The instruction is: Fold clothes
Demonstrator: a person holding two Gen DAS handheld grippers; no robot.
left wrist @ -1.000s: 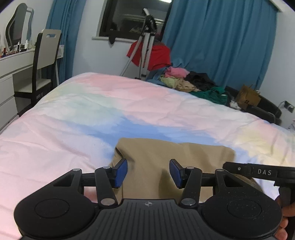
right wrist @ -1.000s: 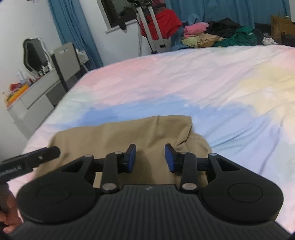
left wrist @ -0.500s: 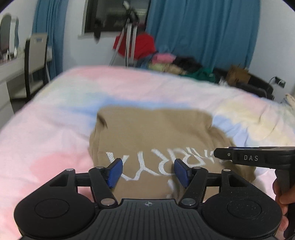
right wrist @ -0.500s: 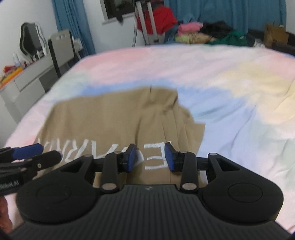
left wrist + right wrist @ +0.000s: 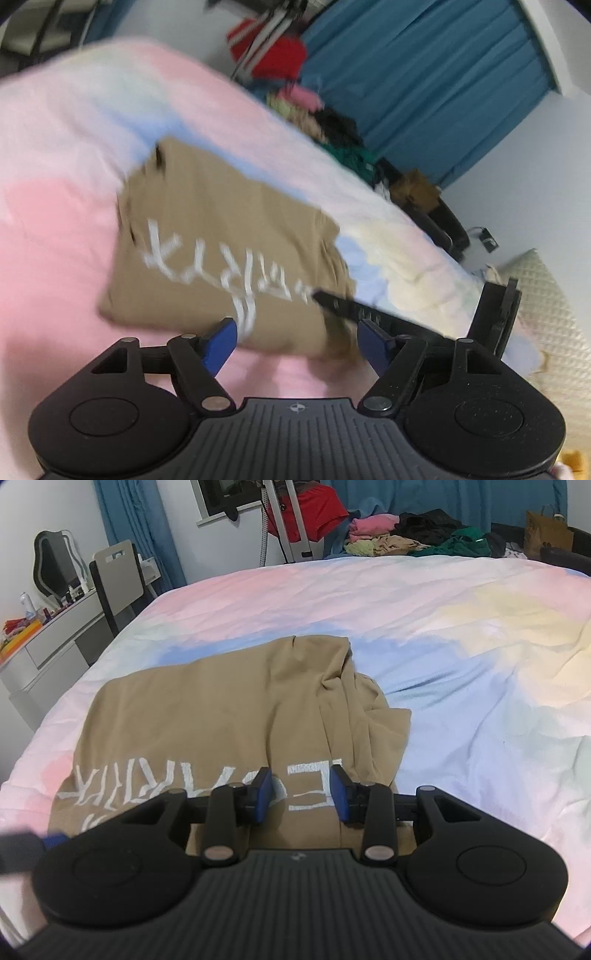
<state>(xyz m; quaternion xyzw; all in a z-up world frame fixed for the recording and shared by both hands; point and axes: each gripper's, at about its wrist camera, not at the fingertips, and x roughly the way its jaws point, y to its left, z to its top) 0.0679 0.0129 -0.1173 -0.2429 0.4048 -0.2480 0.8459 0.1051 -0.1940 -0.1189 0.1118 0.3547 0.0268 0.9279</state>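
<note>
A tan shirt (image 5: 221, 720) with white lettering lies folded flat on the pastel bedspread (image 5: 480, 664), its right side bunched in wrinkles. My right gripper (image 5: 301, 794) hovers over the lettering near the shirt's front edge, jaws partly apart with nothing pinched. In the blurred, tilted left wrist view the tan shirt (image 5: 221, 236) lies just beyond my left gripper (image 5: 297, 347). Its jaws are opening and only the shirt's near edge shows in the gap, not pressed. The right gripper's black finger (image 5: 369, 314) reaches over the shirt's right corner there. The left gripper's tip (image 5: 22, 845) shows at the far left.
A heap of loose clothes (image 5: 406, 535) sits beyond the bed's far edge, beside a stand draped with a red garment (image 5: 314, 509). A chair (image 5: 118, 576) and a grey dresser (image 5: 48, 642) stand left of the bed. A cream knitted cover (image 5: 546, 314) lies at the right.
Both views have dipped toward the shirt, bringing its white lettering into sight. The left view has rolled and swung left, and its jaws stand wider. The right gripper's gap is unchanged.
</note>
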